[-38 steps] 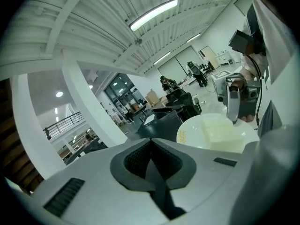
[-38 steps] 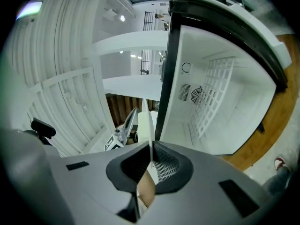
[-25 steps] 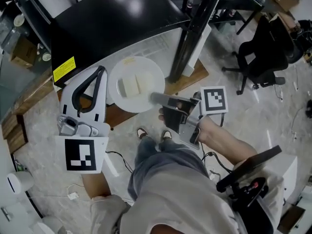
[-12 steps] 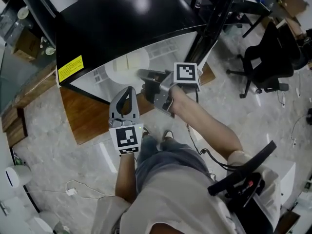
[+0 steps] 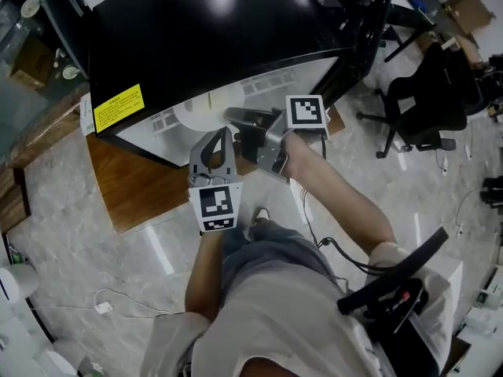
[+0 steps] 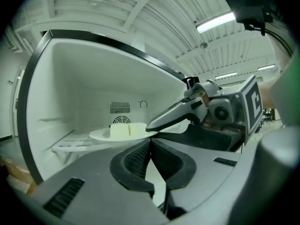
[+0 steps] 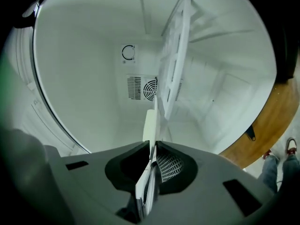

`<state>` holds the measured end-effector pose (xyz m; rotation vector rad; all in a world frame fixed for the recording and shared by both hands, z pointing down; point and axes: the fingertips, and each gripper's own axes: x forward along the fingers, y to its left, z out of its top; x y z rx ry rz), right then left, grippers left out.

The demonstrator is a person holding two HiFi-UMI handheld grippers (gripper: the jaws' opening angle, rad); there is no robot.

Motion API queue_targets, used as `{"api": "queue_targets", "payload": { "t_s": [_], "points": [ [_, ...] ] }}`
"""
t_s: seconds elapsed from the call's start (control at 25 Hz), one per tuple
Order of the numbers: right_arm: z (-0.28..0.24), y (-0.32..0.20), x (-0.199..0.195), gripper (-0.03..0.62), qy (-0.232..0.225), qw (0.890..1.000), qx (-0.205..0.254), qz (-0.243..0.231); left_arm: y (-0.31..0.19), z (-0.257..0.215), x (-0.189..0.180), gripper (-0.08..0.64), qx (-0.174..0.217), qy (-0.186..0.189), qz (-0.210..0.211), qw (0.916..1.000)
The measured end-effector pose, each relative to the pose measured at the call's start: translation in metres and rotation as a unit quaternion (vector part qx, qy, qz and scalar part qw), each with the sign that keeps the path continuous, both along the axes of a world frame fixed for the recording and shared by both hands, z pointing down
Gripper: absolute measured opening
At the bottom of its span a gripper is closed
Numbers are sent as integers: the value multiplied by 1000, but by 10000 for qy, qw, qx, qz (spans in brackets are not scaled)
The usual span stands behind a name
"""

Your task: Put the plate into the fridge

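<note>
A white plate (image 5: 200, 107) carrying two pale blocks (image 6: 127, 129) is level inside the open black-topped fridge (image 5: 196, 30), over its white wire shelf (image 6: 70, 144). My right gripper (image 5: 233, 118) reaches in from the right and pinches the plate's near rim. In the right gripper view the rim (image 7: 150, 123) stands edge-on between the pads of this gripper (image 7: 153, 146). Its jaws have just been easing open slightly, with the rim still between them. My left gripper (image 5: 223, 134) is shut and empty just in front of the fridge opening, below the plate (image 6: 123, 134).
The fridge stands on a wooden platform (image 5: 134, 187) on a pale stone floor. A black table leg (image 5: 361, 30) and an office chair (image 5: 428, 93) are to the right. The fridge's back wall shows a fan grille (image 7: 150, 88) and a dial (image 7: 128, 52).
The plate has gone from in front of the fridge into its compartment with the right gripper. The left gripper has come down from the left to just beside the right gripper.
</note>
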<state>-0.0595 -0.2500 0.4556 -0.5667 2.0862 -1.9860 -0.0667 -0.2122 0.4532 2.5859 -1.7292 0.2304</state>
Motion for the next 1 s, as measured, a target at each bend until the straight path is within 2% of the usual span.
{"api": "queue_targets", "payload": {
  "t_s": [0.12,0.36,0.44,0.48,0.52,0.56,0.6,0.64,0.68,0.72,0.76,0.88,1.0],
  "points": [
    [-6,1,3,40,-5,9996,221,-157,-8,-3,1,18,-11,237,-17,9997],
    [-13,13,7,40,-98,9974,525,-494,-30,1,-8,18,-316,547,-223,9978],
    [-27,19,8,38,-116,9932,1044,-505,-34,2,-9,18,-409,572,-231,9973],
    [-35,20,10,38,31,9880,1485,-418,-36,3,-10,18,-420,582,-232,9971],
    [-40,18,12,36,385,9778,2036,-300,-36,3,-11,18,-416,601,-237,9970],
    [-39,15,16,33,1014,9579,2677,-200,-36,3,-12,18,-418,626,-242,9969],
    [-35,11,20,31,1864,9223,3382,-159,-35,3,-12,18,-434,651,-239,9966],
    [-31,9,21,29,2724,8717,4070,-182,-34,4,-12,18,-453,669,-231,9965],
    [-28,10,20,26,3388,8185,4634,-245,-33,5,-12,18,-461,663,-226,9965],
    [-27,14,15,25,3782,7777,5011,-314,-32,6,-13,18,-455,631,-224,9967],
    [-28,19,8,23,3961,7547,5219,-354,-32,6,-14,18,-444,596,-218,9970],
    [-24,22,-10,18,4163,7276,5438,-392,-30,6,-18,18,-422,525,-214,9975],
    [-21,21,-23,18,4205,7129,5594,-435,-26,8,-25,18,-401,495,-232,9977]
  ]
}}
